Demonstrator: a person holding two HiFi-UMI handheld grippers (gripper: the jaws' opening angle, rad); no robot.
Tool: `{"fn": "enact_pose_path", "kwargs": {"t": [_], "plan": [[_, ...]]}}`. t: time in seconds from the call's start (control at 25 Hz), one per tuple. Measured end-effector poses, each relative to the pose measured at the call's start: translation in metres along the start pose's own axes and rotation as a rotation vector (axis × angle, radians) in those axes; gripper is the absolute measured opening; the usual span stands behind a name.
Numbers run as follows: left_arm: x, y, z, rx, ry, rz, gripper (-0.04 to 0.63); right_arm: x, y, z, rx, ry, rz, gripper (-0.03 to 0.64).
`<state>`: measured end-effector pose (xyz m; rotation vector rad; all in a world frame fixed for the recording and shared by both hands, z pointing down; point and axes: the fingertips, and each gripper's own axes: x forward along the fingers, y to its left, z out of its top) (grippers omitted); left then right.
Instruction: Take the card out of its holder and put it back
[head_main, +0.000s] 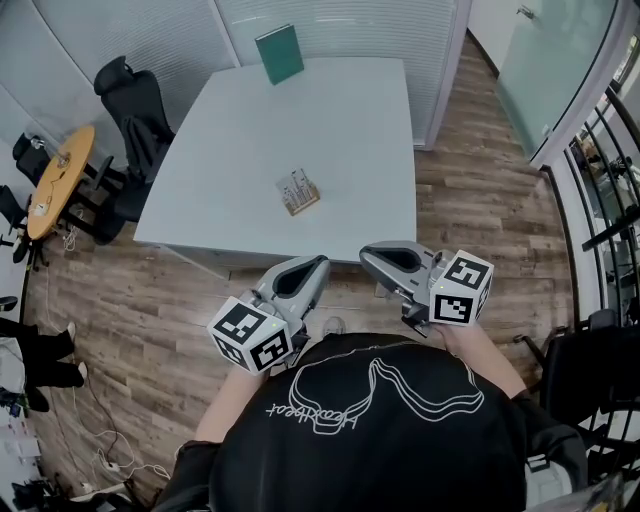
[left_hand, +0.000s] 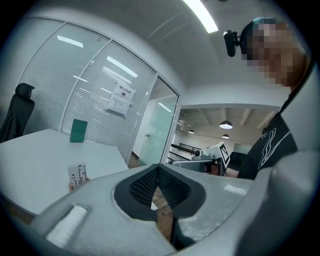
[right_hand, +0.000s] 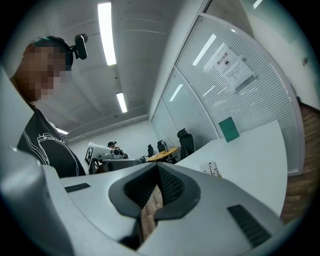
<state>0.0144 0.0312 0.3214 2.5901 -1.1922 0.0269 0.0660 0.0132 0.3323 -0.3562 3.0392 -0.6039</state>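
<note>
**deskjockey:** so what are the grippers doing, got hold of anything?

**tabletop_tom:** nope. The left gripper (head_main: 320, 262) is squeezed fully closed, pads (left_hand: 170, 186) pressed together with nothing in them. The right gripper (head_main: 366, 253) is the same in its own view, tips together and nothing in between, you just see floor through the gap lower down.

**deskjockey:** and the card?

**tabletop_tom:** the card (head_main: 296, 185) is sitting upright in its holder (head_main: 301, 203) around the middle of the white table (head_main: 300, 120). It's well ahead of both grippers and nothing is touching it. From the left gripper view it shows off to the left of the jaws, from the right gripper view off to the right.

**deskjockey:** how are they held?

**tabletop_tom:** tucked in close to the person's chest, short of the table's near edge and over the wooden floor (head_main: 150, 290). Both are roughly level and angled in toward each other, tips close but apart.

**deskjockey:** anything further back?

**tabletop_tom:** a green board (head_main: 279, 53) stands at the table's far edge, and there's a black office chair (head_main: 135, 100) off to the left.
</note>
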Motion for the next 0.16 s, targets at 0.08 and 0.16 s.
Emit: {"fn": "enact_pose_path", "kwargs": {"t": [0.08,0.16], "plan": [[0.0,0.0004,0.0017,0.001,0.001,0.001,0.014,0.0015,0.0003,0.0019,-0.002,-0.002,0.004,0.009],[0.0001,0.0028,0.005,0.002,0.001,0.003,0.013,0.0051,0.0005,0.0053,-0.003,-0.008,0.015,0.009]]}}
